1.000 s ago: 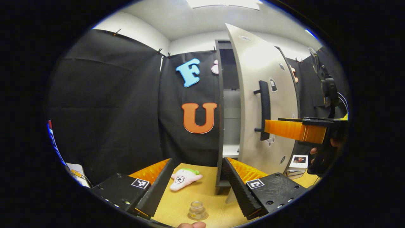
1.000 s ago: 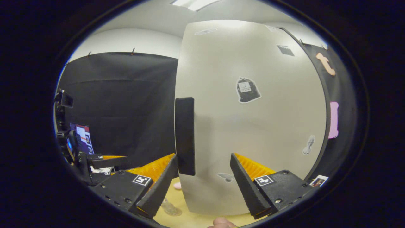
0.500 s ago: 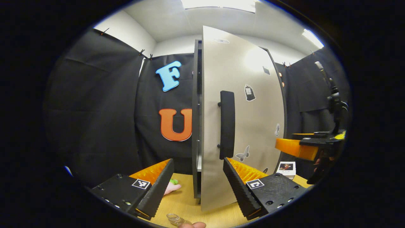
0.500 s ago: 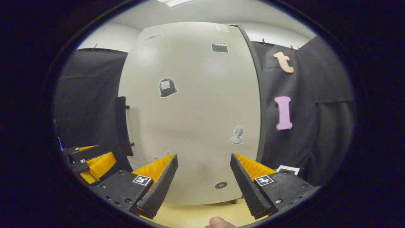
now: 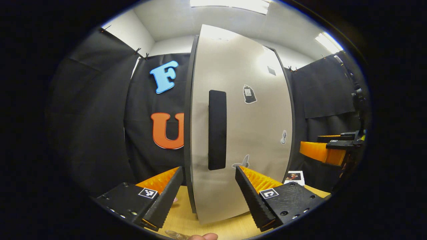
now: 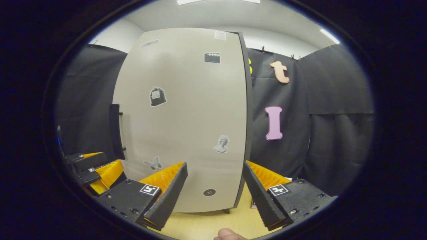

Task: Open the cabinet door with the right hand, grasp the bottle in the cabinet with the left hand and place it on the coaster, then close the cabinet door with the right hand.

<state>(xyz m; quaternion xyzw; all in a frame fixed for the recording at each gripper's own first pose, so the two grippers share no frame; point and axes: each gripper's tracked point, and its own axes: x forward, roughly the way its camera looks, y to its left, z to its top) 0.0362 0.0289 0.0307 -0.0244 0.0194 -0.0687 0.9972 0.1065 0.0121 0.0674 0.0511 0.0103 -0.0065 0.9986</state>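
Black cloth (image 6: 333, 133) hanging over white walls (image 5: 140, 36); ceiling lights (image 5: 230, 4) glowing; wooden bench (image 6: 206, 225) lying below.

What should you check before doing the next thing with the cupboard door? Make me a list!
1. Cabinet door shut against its frame: ok, it looks flush in both views.
2. Right gripper free of the door: ok, open, nothing between its fingers.
3. Left gripper empty: ok, open, holding nothing.
4. Door handle free of both grippers: ok.
5. Bottle standing on the coaster: cannot tell, just a sliver of glass shows at the left gripper view's bottom edge.
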